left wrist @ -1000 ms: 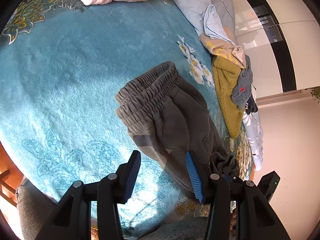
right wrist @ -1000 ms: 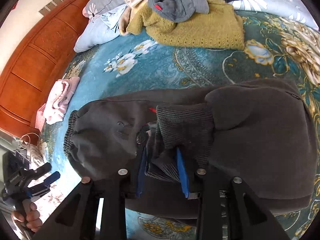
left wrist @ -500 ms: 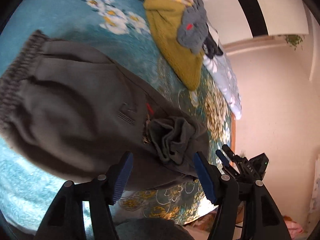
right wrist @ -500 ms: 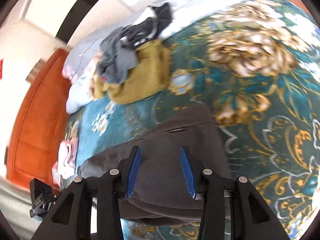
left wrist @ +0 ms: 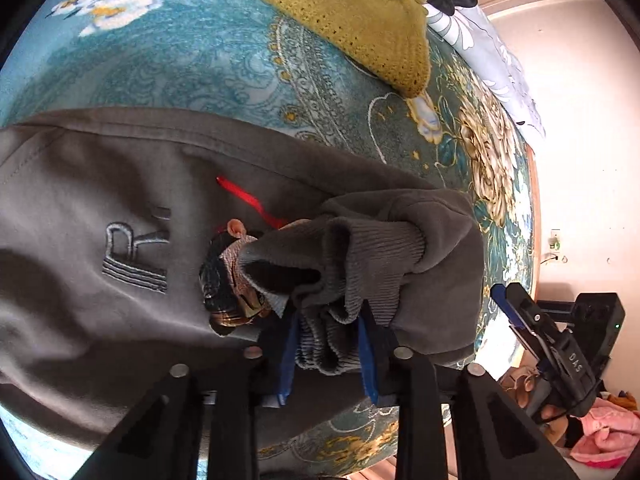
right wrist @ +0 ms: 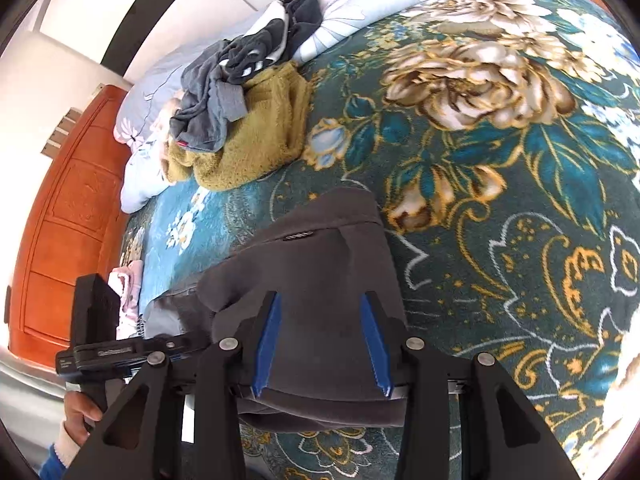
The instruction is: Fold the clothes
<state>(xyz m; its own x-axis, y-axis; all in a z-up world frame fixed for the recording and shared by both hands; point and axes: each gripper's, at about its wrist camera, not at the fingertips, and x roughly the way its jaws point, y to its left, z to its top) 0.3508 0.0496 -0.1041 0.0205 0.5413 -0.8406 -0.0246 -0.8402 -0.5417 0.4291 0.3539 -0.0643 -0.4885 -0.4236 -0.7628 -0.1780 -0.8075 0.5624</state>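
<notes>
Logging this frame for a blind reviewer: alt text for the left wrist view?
The left tool is shut on the bunched ribbed cuffs of dark grey sweatpants lying on a teal floral blanket. A mustard knitted sweater lies beyond.

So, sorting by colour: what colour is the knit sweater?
Mustard yellow sweater, clearest in the left wrist view.

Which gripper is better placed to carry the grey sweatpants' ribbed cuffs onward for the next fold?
Left. The left gripper is shut on the ribbed cuffs of the grey sweatpants; the right gripper is open above folded fabric, gripping nothing.
</notes>
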